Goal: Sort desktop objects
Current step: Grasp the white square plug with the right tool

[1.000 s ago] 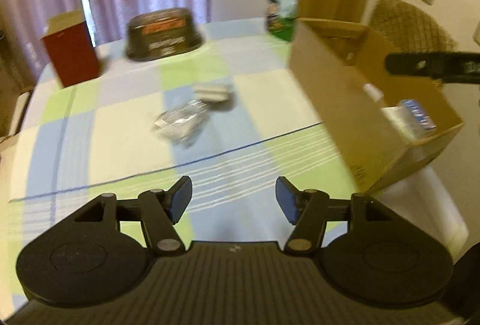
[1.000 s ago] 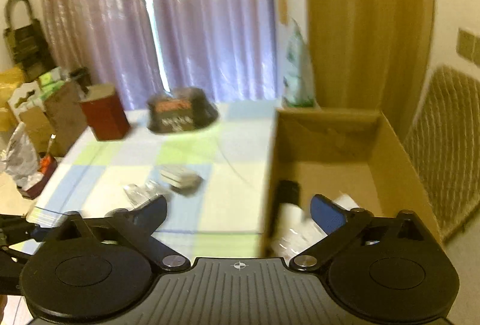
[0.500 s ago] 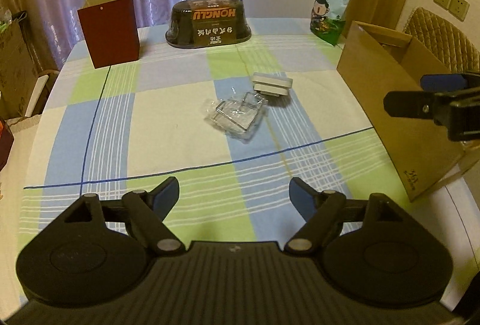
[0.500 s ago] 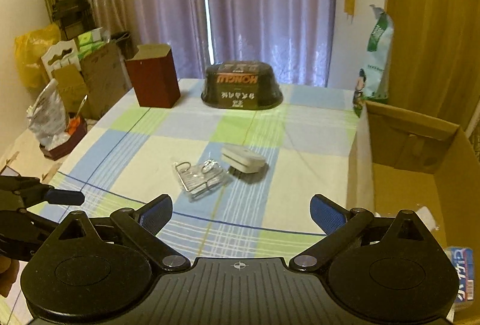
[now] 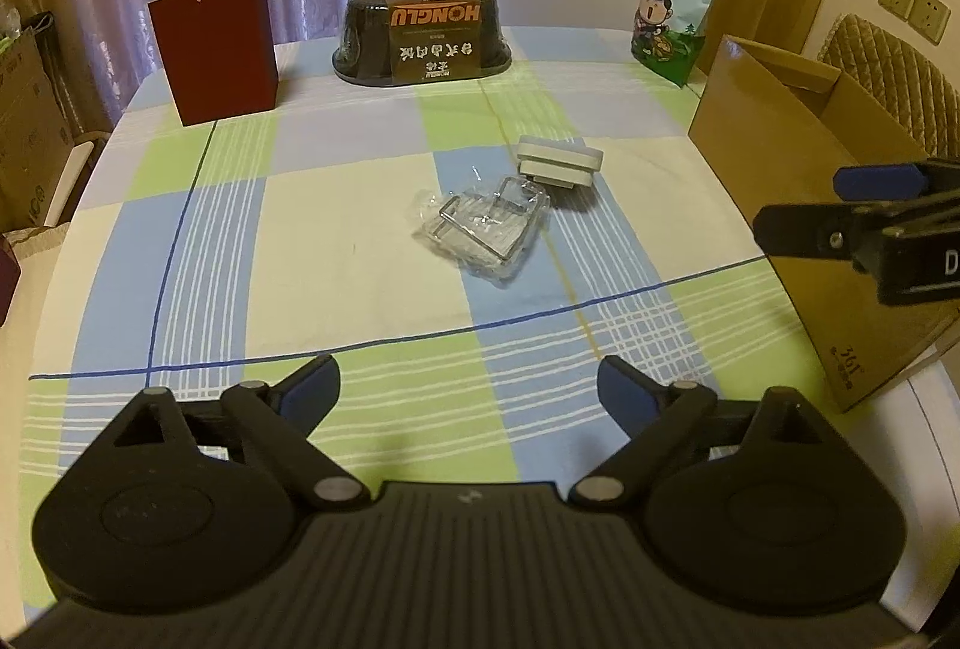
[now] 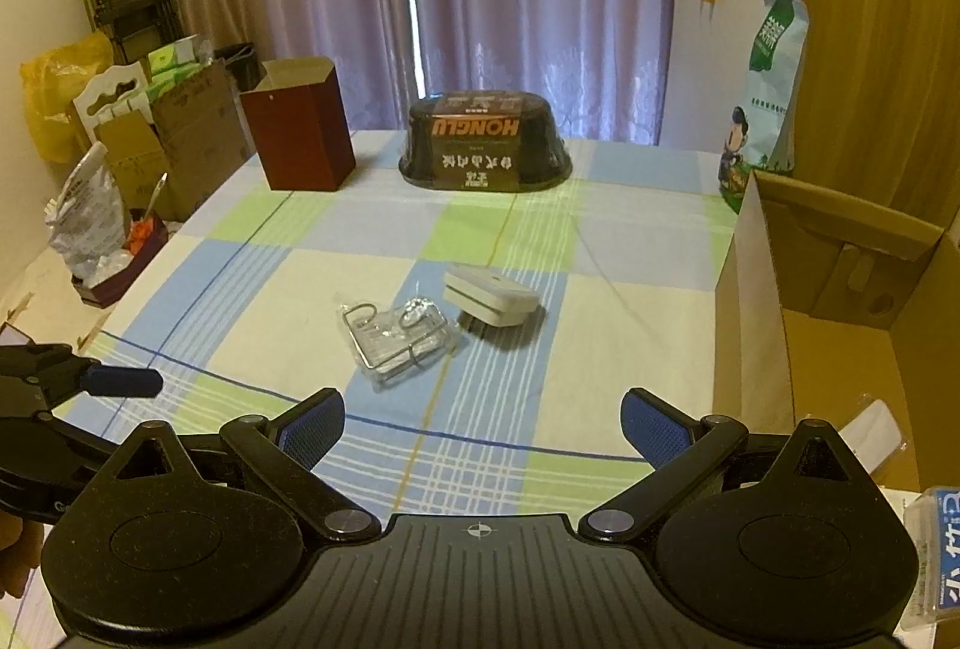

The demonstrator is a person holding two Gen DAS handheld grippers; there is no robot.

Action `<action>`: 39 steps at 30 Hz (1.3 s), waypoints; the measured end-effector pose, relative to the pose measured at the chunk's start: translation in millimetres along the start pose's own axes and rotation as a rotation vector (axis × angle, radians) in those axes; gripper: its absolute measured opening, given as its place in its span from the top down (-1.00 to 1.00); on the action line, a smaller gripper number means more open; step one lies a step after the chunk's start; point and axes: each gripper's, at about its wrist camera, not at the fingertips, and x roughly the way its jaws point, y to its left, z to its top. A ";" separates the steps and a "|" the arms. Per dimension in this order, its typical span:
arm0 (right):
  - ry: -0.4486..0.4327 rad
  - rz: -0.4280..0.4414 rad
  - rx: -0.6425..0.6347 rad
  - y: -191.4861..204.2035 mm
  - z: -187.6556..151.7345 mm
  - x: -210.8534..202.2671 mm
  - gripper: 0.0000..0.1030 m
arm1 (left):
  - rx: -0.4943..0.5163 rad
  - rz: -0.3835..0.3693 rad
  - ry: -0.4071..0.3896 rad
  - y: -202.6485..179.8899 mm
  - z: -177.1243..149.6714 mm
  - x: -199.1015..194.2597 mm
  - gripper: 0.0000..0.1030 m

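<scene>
Checkered table is looking slick, and with both tongs hanging spread and empty, you're risking that crinkly bagged wire rack sliding away or shoving the white adapter.

cardboard box cut off at right edge, contents mostly hidden

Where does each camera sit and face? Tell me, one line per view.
Left wrist: on the left gripper, open, facing across the checked table; the right gripper pokes in at right.
Right wrist: on the right gripper, open, by the cardboard box.
Shared: wire rack packet, white adapter.
</scene>
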 end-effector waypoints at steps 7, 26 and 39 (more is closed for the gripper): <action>0.014 -0.004 0.012 -4.2 2.2 12.1 -0.96 | 0.019 0.016 -0.018 -0.4 4.7 10.2 -0.97; 0.043 -0.020 0.085 -24.5 28.7 98.0 -0.96 | 0.270 -0.087 -0.123 15.0 35.5 91.8 -0.94; 0.105 0.023 -0.004 -23.8 45.1 148.7 -0.91 | 0.355 -0.170 -0.086 17.3 49.1 131.2 -0.52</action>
